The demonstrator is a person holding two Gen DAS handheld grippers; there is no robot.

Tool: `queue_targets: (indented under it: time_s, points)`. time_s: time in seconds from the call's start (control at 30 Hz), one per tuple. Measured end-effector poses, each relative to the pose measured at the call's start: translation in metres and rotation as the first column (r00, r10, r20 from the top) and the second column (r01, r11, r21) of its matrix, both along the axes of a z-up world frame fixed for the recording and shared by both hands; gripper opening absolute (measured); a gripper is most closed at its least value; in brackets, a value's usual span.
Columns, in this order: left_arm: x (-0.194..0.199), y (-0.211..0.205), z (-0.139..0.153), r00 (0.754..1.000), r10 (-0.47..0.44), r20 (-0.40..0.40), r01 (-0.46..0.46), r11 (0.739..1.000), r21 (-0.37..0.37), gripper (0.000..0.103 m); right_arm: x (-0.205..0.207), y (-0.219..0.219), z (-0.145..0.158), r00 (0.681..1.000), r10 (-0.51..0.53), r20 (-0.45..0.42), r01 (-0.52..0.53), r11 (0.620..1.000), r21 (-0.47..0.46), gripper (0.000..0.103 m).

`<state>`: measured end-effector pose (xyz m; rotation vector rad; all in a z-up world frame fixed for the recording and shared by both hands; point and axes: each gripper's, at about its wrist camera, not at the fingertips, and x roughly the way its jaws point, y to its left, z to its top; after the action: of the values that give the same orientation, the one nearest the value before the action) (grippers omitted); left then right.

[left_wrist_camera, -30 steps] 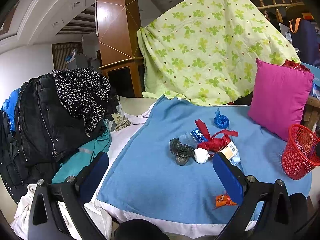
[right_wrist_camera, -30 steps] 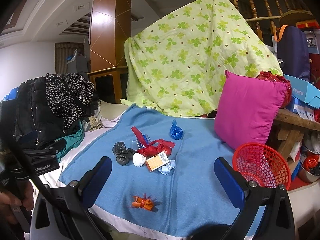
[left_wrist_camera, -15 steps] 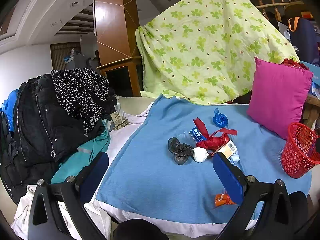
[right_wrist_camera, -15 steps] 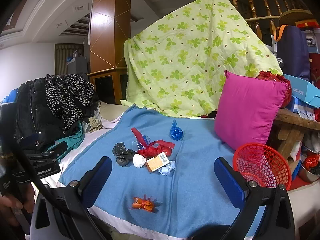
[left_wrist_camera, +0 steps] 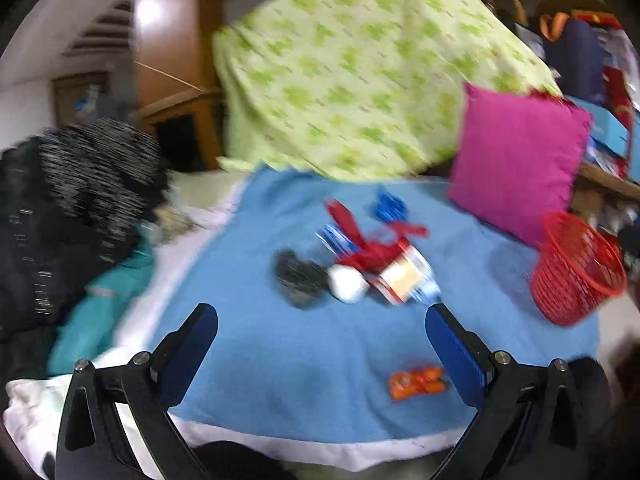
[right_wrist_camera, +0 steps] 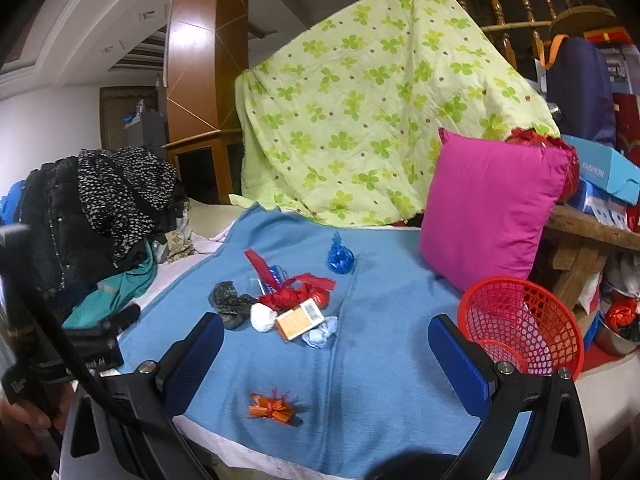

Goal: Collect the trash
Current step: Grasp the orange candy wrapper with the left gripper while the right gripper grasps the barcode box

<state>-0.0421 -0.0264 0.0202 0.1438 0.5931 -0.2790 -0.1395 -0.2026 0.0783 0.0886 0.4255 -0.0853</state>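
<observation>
Left gripper point(left_wrist_camera: 320, 340): jaws spread wide, empty, hovering over the near part of the blue blanket point(left_wrist_camera: 304, 344); its view was smeared.
Right gripper point(right_wrist_camera: 326, 350): jaws also wide apart, nothing between them, above the blanket's near edge.
Trash: the orange wrapper point(right_wrist_camera: 271, 405) lay alone near the blanket's front edge; farther in sat a cluster of black bag point(right_wrist_camera: 228, 304), white wad point(right_wrist_camera: 262, 317), orange card box point(right_wrist_camera: 300, 317) and red ribbon point(right_wrist_camera: 294, 290), with a blue foil ball point(right_wrist_camera: 341, 258) beyond.
Basket: red basket point(right_wrist_camera: 520, 326) tilted at the blanket's right edge.
Risk: the thin wrapper could slip, or blanket fabric get pinched; the tilted basket might tip.
Room: open blanket around the orange wrapper; pink pillow point(right_wrist_camera: 488, 208) crowded the right.
</observation>
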Motion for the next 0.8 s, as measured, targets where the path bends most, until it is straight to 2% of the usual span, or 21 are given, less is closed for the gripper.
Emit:
queue_targets:
  time_s: [0.1,0.17,0.2,0.27,0.33,0.4,0.53,0.63,0.67,0.7,0.77,0.8]
  points:
    - [0.02,-0.013,-0.032,0.99,-0.104,-0.092,0.102,0.994,-0.027,0.103,0.012,-0.016,-0.011,1.0,-0.016,0.013,0.016,1.0,0.002,0.103]
    - [0.033,-0.025,-0.054,0.971,-0.187,-0.152,0.18,0.982,-0.062,0.103,0.025,-0.029,-0.017,1.0,-0.011,-0.008,0.011,1.0,0.026,0.103]
    - [0.037,-0.032,-0.064,0.963,-0.207,-0.175,0.198,0.978,-0.065,0.103,0.029,-0.033,-0.017,1.0,-0.007,-0.003,0.007,1.0,-0.001,0.103]
    - [0.046,-0.047,-0.083,0.945,-0.236,-0.225,0.229,0.972,-0.056,0.103,0.042,-0.041,-0.021,1.0,0.009,-0.026,-0.009,1.0,0.004,0.103]
    - [0.05,-0.063,-0.096,0.935,-0.266,-0.237,0.264,0.964,-0.038,0.103,0.059,-0.047,-0.027,0.996,0.044,-0.076,-0.042,0.999,0.029,0.103]
    - [0.058,-0.076,-0.114,0.923,-0.282,-0.263,0.293,0.956,0.002,0.103,0.086,-0.051,-0.041,0.981,0.112,-0.157,-0.091,0.987,0.134,0.103]
    - [0.065,-0.083,-0.137,0.908,-0.297,-0.294,0.312,0.95,0.004,0.102,0.138,-0.054,-0.066,0.943,0.203,-0.263,-0.125,0.951,0.284,0.103]
    - [0.07,-0.084,-0.152,0.9,-0.301,-0.315,0.323,0.946,0.018,0.087,0.181,-0.051,-0.097,0.908,0.278,-0.313,-0.104,0.874,0.475,0.1]
    - [0.071,-0.083,-0.156,0.896,-0.302,-0.324,0.326,0.945,0.019,0.077,0.197,-0.048,-0.108,0.897,0.309,-0.318,-0.097,0.837,0.539,0.095]
    - [0.074,-0.082,-0.159,0.889,-0.312,-0.335,0.333,0.943,0.006,0.074,0.21,-0.044,-0.116,0.887,0.334,-0.318,-0.087,0.798,0.597,0.087]
    - [0.076,-0.079,-0.159,0.888,-0.327,-0.324,0.34,0.94,-0.017,0.072,0.233,-0.038,-0.138,0.864,0.355,-0.357,-0.028,0.742,0.67,0.079]
    - [0.075,-0.078,-0.158,0.888,-0.338,-0.312,0.35,0.937,-0.018,0.066,0.243,-0.033,-0.146,0.859,0.357,-0.367,0.001,0.716,0.698,0.079]
